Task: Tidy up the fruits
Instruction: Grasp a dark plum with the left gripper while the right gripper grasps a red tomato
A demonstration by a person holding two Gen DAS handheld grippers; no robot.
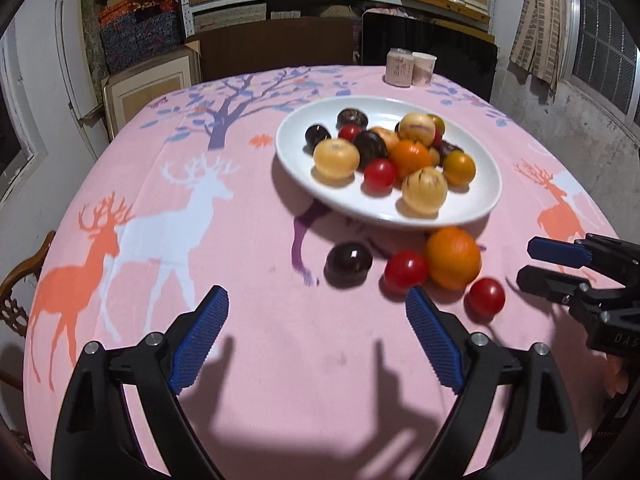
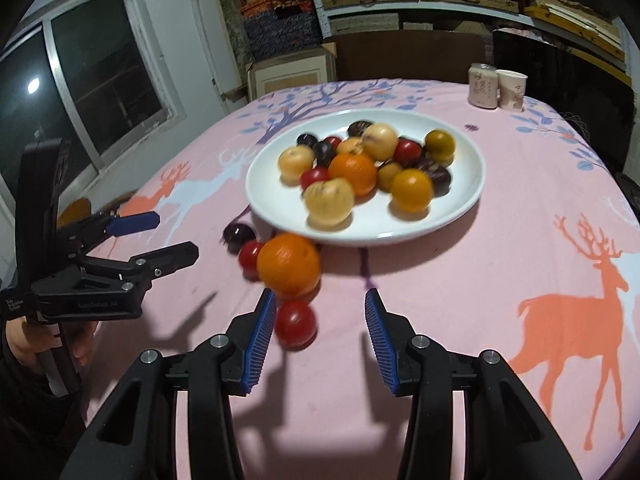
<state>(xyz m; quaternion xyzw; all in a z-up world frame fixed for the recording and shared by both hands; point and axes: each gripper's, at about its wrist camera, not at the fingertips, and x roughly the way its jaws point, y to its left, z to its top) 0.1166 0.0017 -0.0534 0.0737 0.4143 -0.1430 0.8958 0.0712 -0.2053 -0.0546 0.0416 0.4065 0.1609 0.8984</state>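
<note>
A white plate (image 1: pixel 304 168) (image 2: pixel 452 216) holds several fruits: oranges, pale melons, red tomatoes and dark plums. In front of it on the pink cloth lie an orange (image 1: pixel 453 258) (image 2: pixel 288 265), a dark plum (image 1: pixel 348 265) (image 2: pixel 239 235) and two red tomatoes (image 1: pixel 405 271) (image 1: pixel 486 297); the nearer tomato (image 2: pixel 295 323) lies beside my right gripper's left finger. My left gripper (image 1: pixel 316 304) is open and empty, just short of the loose fruits. My right gripper (image 2: pixel 320 308) is open and empty; it also shows at the right in the left wrist view (image 1: pixel 528 258).
A can (image 1: pixel 399 67) and a paper cup (image 1: pixel 423 69) stand at the table's far edge. Shelves of boxes fill the back wall. A window is at the left. A wooden chair (image 1: pixel 16 280) stands by the table's left edge.
</note>
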